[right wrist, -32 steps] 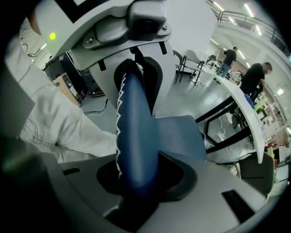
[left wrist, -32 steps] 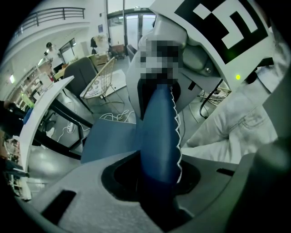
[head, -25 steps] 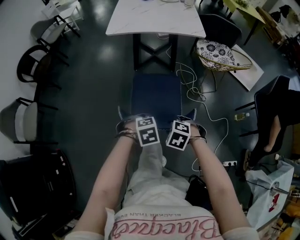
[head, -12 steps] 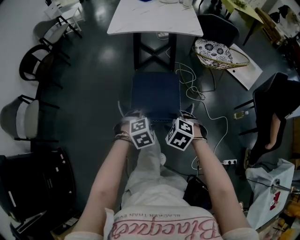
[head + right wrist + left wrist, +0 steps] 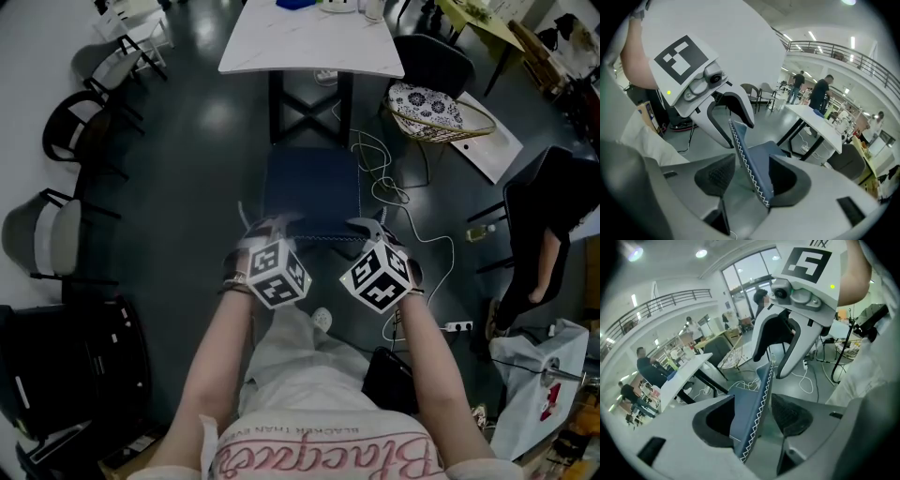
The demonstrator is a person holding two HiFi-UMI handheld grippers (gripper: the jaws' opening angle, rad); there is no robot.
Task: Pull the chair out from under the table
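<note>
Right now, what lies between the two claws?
The blue chair's backrest edge, in the head view. It sits inside the left claw, jaws opening, and the right claw, jaws open.

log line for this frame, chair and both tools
chair: seat out from under table | left tool: opening, backrest between jaws | right tool: open, backrest between jaws

both pitched downward, side by side: left gripper point(image 5: 267, 227) jaws opening, right gripper point(image 5: 370, 227) jaws apart, each straddling the chair back point(image 5: 752, 408) unclamped.
</note>
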